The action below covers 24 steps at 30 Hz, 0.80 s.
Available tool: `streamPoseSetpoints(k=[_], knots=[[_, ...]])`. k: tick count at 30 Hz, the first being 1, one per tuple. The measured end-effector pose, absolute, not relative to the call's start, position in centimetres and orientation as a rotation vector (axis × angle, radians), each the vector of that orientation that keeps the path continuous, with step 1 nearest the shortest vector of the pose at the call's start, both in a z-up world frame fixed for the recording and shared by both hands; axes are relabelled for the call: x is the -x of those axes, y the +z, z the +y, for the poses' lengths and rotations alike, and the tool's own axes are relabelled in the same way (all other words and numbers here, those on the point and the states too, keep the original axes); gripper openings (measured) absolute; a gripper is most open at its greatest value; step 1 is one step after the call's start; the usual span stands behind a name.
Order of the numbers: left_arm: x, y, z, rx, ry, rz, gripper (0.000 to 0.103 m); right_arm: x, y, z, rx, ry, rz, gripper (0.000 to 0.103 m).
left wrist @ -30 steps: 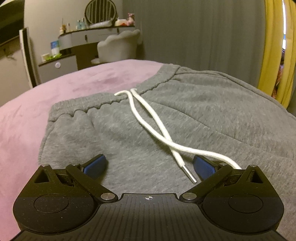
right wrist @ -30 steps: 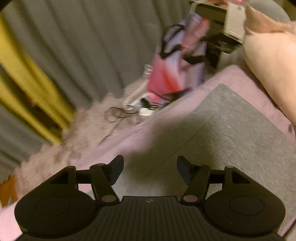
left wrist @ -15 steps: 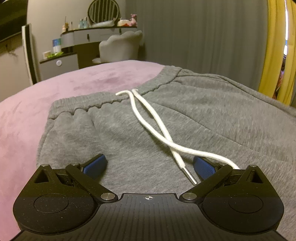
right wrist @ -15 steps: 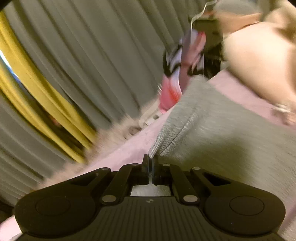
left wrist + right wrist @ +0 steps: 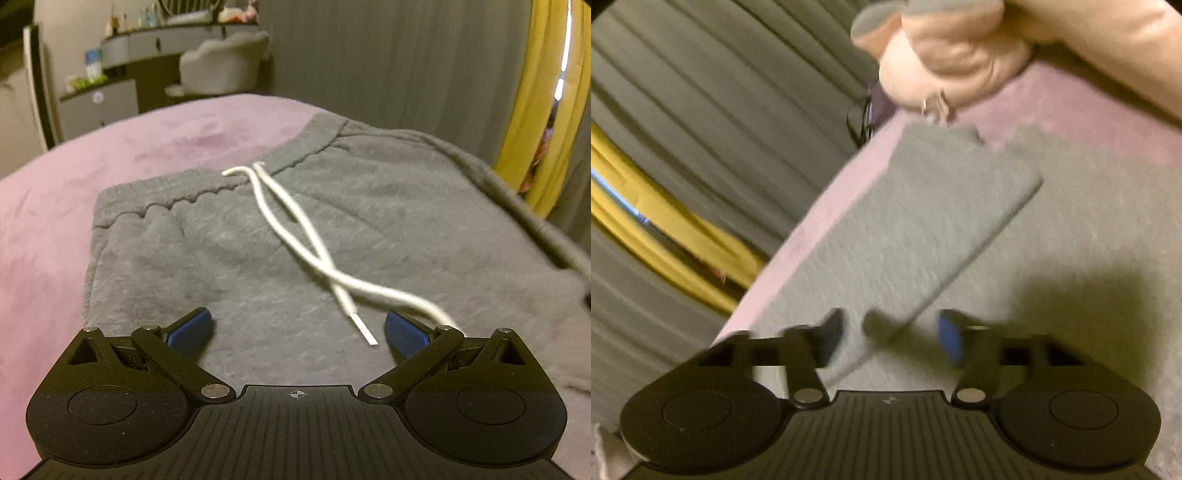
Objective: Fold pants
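Observation:
Grey sweatpants (image 5: 388, 221) lie on a purple bed (image 5: 155, 147), waistband away from me, with a white drawstring (image 5: 295, 229) trailing toward my left gripper (image 5: 297, 325). That gripper hovers open just over the cloth with nothing between its blue pads (image 5: 192, 328). In the blurred right wrist view a pant leg (image 5: 923, 221) lies folded over the grey layer beneath (image 5: 1089, 258). My right gripper (image 5: 890, 328) is opening, and the fold's near edge sits loose between its fingers, untouched by the pads.
A peach cushion (image 5: 960, 55) lies at the far end of the bed. Grey curtains (image 5: 701, 110) and a yellow one (image 5: 535, 110) hang beside the bed. A dresser and a padded chair (image 5: 221, 66) stand beyond the bed's far side.
My right gripper closed on the pant leg's edge, swept it across over the other layer, and now stands apart again. The left gripper has hardly moved.

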<state>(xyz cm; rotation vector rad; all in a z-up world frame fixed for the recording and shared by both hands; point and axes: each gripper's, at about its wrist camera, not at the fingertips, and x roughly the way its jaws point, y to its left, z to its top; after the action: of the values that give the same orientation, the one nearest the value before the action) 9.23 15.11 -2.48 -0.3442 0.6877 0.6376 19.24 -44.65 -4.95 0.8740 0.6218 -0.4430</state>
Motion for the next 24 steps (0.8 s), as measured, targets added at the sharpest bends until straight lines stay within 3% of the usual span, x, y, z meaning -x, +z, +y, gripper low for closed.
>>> streamPoseSetpoints(k=[3,5,6,11,17,18,21,23,24], knots=[[-9.0,0.1,15.3,0.465,0.547,0.604,0.103,-20.2,-6.8,-45.4,-0.982,-0.498,0.631,0.063],[-10.1,1.8,15.6,0.518,0.477,0.555,0.103,-19.6,-7.7,-45.3,-1.072,-0.45,0.548,0.032],[-11.4,2.9,15.9,0.539,0.44,0.547,0.103,-19.6,-8.0,-45.4,-1.08,-0.415,0.521,0.008],[-19.8,5.6,16.3,0.56,0.285,0.591,0.103,-20.6,-9.1,-45.6,-1.061,-0.395,0.544,0.01],[-30.2,3.9,15.9,0.63,0.219,0.707,0.103,-21.4,-9.7,-47.2,-1.096,-0.362,0.555,0.01],[-31.6,3.2,15.9,0.655,0.219,0.731,0.099,-21.6,-10.0,-47.6,-1.111,-0.36,0.554,0.009],[-34.6,1.5,16.1,0.714,0.247,0.803,0.054,-22.1,-10.8,-48.7,-1.136,-0.352,0.553,0.009],[-35.9,0.3,16.1,0.779,0.229,0.823,0.054,-22.4,-10.9,-48.8,-1.124,-0.348,0.553,0.009],[-36.5,-0.3,16.1,0.803,0.229,0.834,0.058,-22.6,-11.1,-48.9,-1.121,-0.347,0.553,0.009]])
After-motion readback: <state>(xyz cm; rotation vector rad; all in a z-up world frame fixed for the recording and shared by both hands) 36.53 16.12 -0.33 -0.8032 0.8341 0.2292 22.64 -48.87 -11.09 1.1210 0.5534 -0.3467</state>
